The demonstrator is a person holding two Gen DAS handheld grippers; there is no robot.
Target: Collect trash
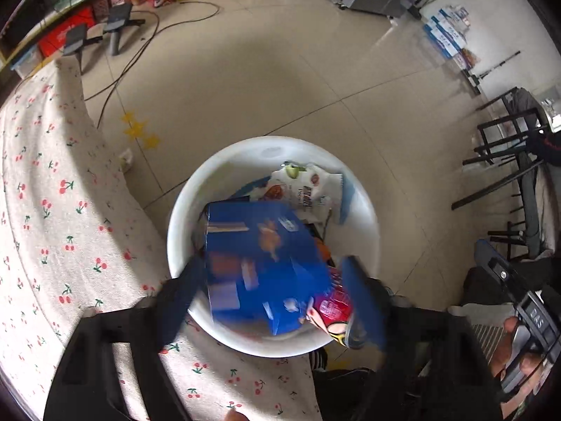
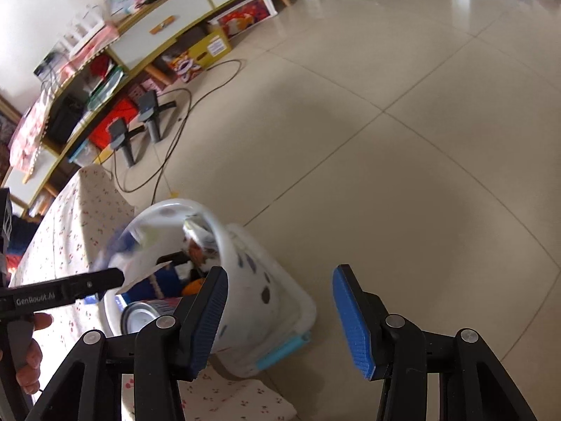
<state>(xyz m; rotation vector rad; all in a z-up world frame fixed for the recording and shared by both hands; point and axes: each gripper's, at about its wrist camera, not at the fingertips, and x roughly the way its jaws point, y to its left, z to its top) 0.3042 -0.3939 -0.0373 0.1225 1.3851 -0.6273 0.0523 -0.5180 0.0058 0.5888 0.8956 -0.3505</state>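
Observation:
A white trash bin (image 1: 364,207) stands on the floor beside the table and holds several wrappers and a can. A blurred blue box (image 1: 259,263) lies in the bin's mouth between my left gripper's (image 1: 273,294) spread fingers, apparently loose. The left gripper is open right above the bin. In the right wrist view the bin (image 2: 252,301) is at lower left, with the left gripper (image 2: 98,280) over its rim. My right gripper (image 2: 280,319) is open and empty, its left finger in front of the bin's wall.
A table with a cherry-print cloth (image 1: 45,231) lies left of the bin. Cables and two black stands (image 2: 150,119) sit on the tiled floor by low shelves (image 2: 168,31). Dark chairs (image 1: 508,161) stand at the right.

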